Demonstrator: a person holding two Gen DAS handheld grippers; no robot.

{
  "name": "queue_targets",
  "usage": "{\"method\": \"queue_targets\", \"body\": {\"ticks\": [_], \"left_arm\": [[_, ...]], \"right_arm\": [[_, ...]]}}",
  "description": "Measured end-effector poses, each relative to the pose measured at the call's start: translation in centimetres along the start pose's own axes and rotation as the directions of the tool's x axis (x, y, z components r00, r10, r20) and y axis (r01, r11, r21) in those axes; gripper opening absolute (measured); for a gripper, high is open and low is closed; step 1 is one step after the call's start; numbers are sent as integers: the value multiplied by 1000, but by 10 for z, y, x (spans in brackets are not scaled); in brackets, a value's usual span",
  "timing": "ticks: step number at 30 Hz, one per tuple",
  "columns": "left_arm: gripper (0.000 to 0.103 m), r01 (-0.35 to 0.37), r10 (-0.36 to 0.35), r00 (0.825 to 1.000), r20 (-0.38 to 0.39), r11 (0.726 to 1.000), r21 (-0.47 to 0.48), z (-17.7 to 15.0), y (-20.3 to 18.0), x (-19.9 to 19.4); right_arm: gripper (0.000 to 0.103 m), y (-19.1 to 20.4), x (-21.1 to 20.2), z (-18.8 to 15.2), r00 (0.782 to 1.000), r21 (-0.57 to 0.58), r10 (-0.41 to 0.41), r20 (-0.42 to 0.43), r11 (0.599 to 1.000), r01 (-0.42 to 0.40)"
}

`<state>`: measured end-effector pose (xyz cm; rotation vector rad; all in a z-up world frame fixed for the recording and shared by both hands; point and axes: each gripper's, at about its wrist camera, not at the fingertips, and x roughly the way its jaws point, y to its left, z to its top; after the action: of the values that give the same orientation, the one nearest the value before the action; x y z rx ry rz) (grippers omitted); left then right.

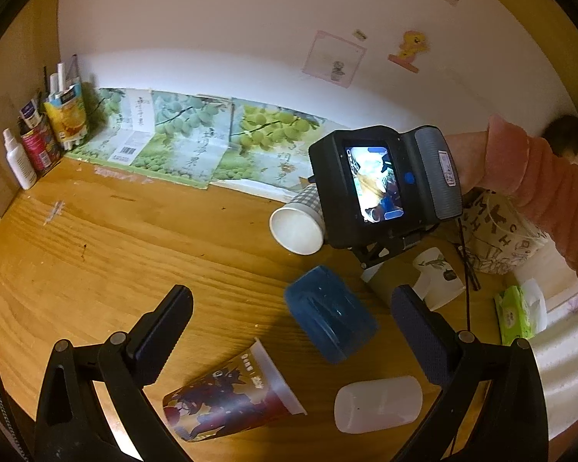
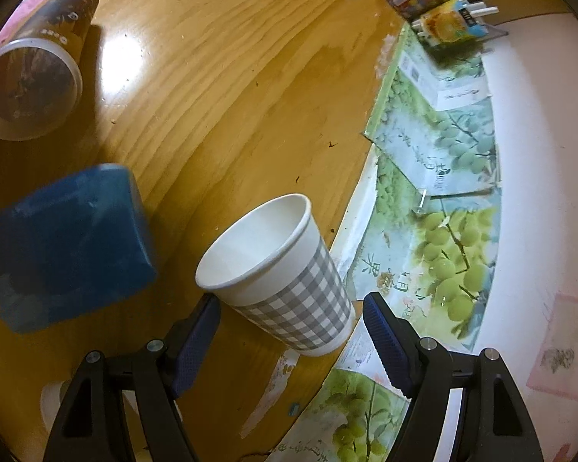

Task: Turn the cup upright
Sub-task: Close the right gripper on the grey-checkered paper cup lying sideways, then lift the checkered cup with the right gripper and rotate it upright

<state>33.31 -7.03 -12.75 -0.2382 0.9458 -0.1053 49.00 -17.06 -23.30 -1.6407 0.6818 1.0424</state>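
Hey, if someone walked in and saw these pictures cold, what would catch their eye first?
Probably the grey-and-white checked paper cup lying on its side on the wooden table, between the open fingers of the right hand-held gripper. Next, the blue plastic cup, also tipped over, beyond the open left hand-held gripper. Green grape posters line the wall behind.

Between the right jaws sits a matt paper cup (image 2: 281,269), grey gingham print, smooth white inside. The wooden table (image 2: 212,57) under it is glossy, grain showing. Left of those jaws, a blue plastic cup (image 2: 65,246) looks smooth. Jaw pads (image 2: 385,342) are ribbed blue rubber.
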Motion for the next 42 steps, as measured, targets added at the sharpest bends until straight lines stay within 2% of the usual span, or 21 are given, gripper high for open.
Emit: {"method": "queue_targets", "body": {"ticks": [14,26,29,36,42], "left_arm": [[102,-1,2,999,32,999,-38,-6,8,-13],[102,10,-7,998,59,998,-59,-11,12,-28],[102,17,-12,998,66,998,-66,-12,13,-32],[102,25,-20,996,85,997,-66,-16,16,-45],[102,35,-29,993,111,998,-54,-21,17,-61]], "right_arm": [[77,-9,22,15,999,47,33,-12,998,-33],[72,-25,23,23,995,208,87,-40,975,-77],[68,-31,20,25,995,267,90,-46,961,-74],[68,-36,5,27,994,395,85,-64,917,-53],[68,-35,-17,28,989,508,109,-100,860,-43]]}}
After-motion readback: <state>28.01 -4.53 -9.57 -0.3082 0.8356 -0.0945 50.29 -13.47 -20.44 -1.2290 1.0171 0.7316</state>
